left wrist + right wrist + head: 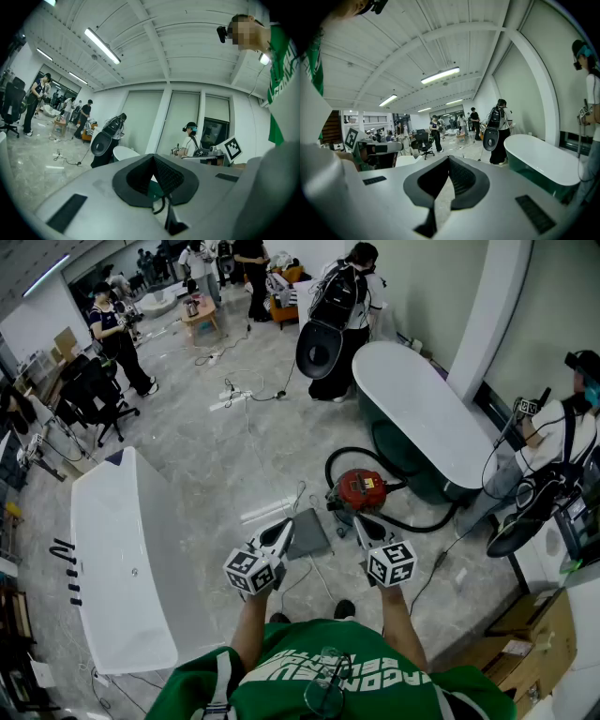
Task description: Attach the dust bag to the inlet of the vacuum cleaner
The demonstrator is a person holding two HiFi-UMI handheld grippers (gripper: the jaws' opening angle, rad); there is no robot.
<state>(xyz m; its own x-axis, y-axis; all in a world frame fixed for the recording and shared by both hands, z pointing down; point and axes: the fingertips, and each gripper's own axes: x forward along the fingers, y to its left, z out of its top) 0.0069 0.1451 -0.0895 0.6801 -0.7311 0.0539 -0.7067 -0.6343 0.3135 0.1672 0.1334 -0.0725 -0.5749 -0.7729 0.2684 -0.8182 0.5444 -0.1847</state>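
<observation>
Red vacuum cleaner stands on the floor, and its black hose loops behind it and trails off to the right. We log the grey dust bag lying flat just left of it, unattached.

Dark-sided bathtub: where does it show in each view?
Head view: bathtub at upper right, running diagonally.
Left gripper view: bathtub small, just left of centre.
Right gripper view: bathtub at the right, large.
Shared landmark: person with a black backpack standing at its far end.
</observation>
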